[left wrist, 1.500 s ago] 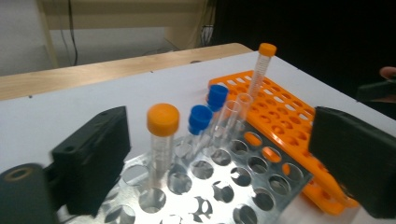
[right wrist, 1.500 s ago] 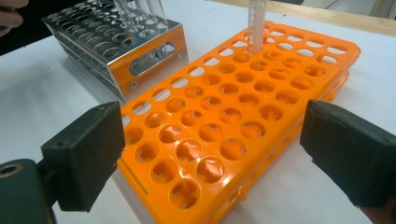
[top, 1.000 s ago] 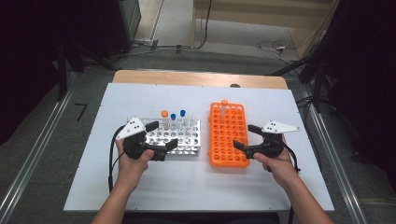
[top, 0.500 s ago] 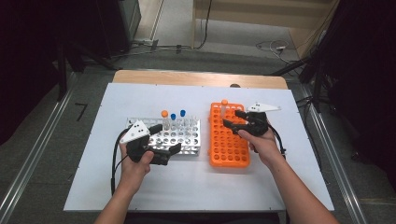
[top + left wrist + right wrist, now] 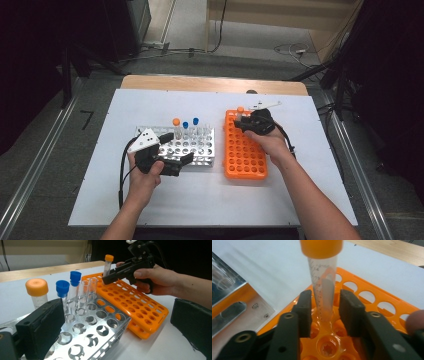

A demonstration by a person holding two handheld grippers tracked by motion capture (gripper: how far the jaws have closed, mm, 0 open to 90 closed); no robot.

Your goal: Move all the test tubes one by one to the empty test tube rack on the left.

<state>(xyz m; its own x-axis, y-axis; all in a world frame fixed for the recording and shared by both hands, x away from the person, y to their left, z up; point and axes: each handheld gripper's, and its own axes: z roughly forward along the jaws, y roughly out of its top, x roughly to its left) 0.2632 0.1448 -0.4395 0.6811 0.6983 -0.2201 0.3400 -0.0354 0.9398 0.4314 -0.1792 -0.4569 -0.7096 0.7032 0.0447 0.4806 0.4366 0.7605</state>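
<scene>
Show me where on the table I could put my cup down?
Free: the white table behind the metal rack, and the front strip below the orange rack. Crowded: between the two racks, and at the orange-capped tube by the right tool.

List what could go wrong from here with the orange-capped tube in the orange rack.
1. The right claw has just been closing around the orange-capped tube, gripping low near the orange rack. A tilted pull could jam the tube in its hole and lift the light rack.
2. Small gaps show beside the tube in the right gripper view, so the grip may be loose and the tube could slip.
3. The left claw rests open by the metal rack, leaving the orange rack unsteadied.
</scene>
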